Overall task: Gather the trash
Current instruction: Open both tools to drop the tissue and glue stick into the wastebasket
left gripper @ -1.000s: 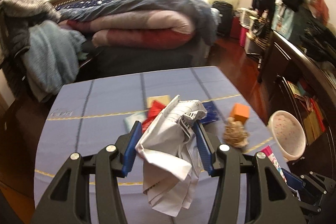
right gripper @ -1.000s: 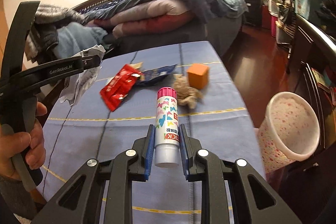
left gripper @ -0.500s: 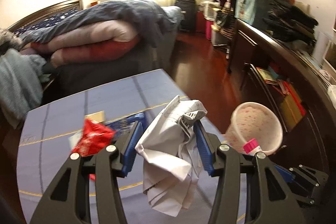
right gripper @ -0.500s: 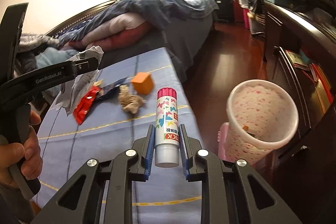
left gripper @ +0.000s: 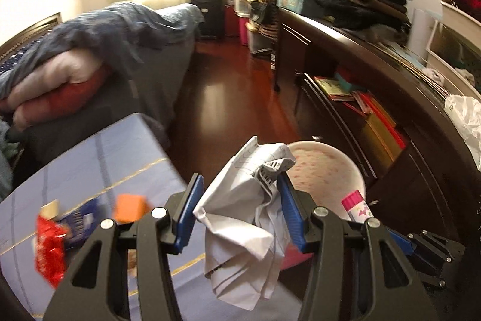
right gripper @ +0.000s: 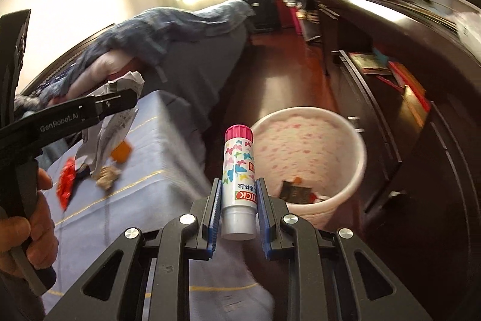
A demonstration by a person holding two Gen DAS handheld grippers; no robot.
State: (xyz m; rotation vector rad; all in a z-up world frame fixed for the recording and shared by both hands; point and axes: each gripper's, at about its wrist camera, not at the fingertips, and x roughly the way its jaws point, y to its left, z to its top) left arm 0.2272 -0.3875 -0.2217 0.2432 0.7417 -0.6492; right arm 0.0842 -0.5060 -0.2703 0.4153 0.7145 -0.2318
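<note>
My left gripper (left gripper: 239,194) is shut on a crumpled white paper (left gripper: 246,224), held over the table's right edge, just short of the pink-speckled white bin (left gripper: 327,167). My right gripper (right gripper: 238,194) is shut on a glue stick (right gripper: 239,179) with a pink cap and butterfly print, pointing toward the bin (right gripper: 315,146) on the floor. The bin holds a few scraps at its bottom. The glue stick's cap (left gripper: 353,199) also shows in the left wrist view, in front of the bin. In the right wrist view the left gripper (right gripper: 120,101) with the paper (right gripper: 114,122) is at the left.
On the blue tablecloth (left gripper: 99,164) lie a red wrapper (left gripper: 49,251), a dark blue wrapper (left gripper: 79,221), an orange block (left gripper: 129,208) and a brown crumpled wad (right gripper: 106,175). A bed with piled blankets (left gripper: 90,56) stands behind. A dark cluttered desk (left gripper: 375,65) runs along the right.
Both grippers have swung right across the table toward the bin, each keeping its grip. The bin now sits right ahead of both; the table items have slid to the left of view.
</note>
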